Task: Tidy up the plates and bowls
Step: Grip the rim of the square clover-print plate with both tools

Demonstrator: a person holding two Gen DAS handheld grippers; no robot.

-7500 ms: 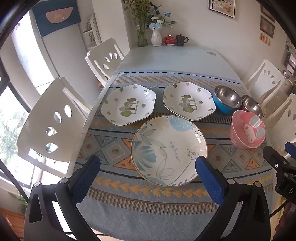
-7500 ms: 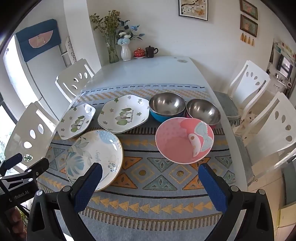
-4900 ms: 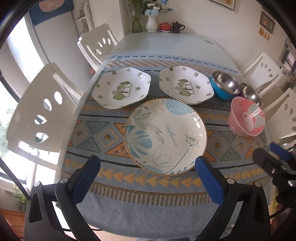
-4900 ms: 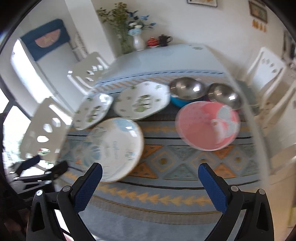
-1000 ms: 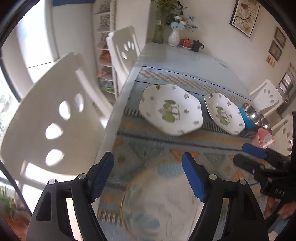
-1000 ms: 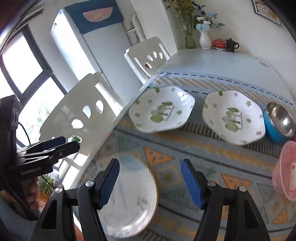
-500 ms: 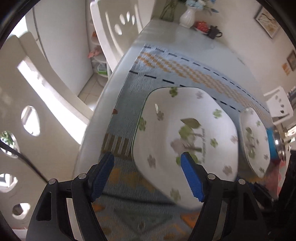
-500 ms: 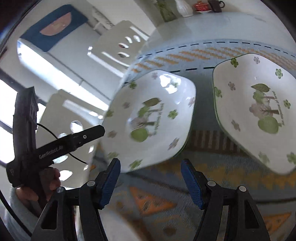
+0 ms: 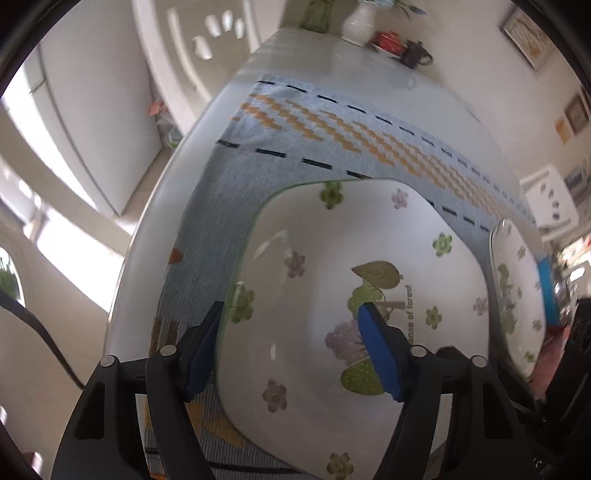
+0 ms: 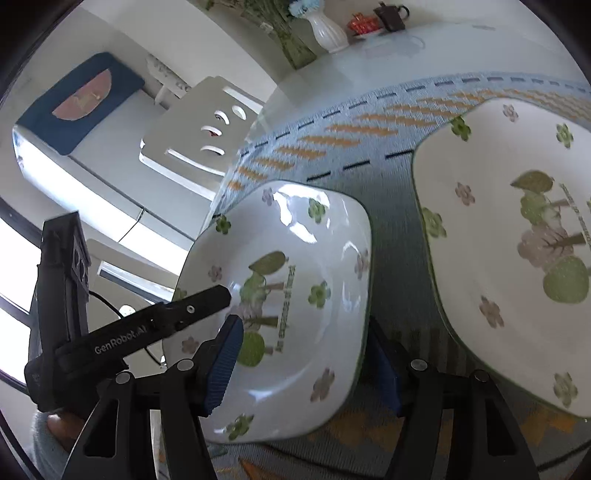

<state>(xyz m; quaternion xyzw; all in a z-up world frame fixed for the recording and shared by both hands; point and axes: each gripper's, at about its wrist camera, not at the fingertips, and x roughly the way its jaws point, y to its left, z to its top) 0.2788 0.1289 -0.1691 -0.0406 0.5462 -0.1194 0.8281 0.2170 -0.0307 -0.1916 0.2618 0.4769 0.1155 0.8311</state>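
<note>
Two white square ceramic plates with green tree motifs (image 10: 295, 295) (image 10: 517, 240) on one blue-and-orange patterned woven table runner (image 9: 332, 122); one white ceramic vase (image 10: 328, 29) and one white cut-out chair (image 10: 199, 136) behind.

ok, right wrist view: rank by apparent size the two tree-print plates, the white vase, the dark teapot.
1-2. right tree-print plate and left tree-print plate: look alike; the right one is cut off by the frame, so no ranking.
3. white vase.
4. dark teapot, though both sit far back, so distance shrinks them.
</note>
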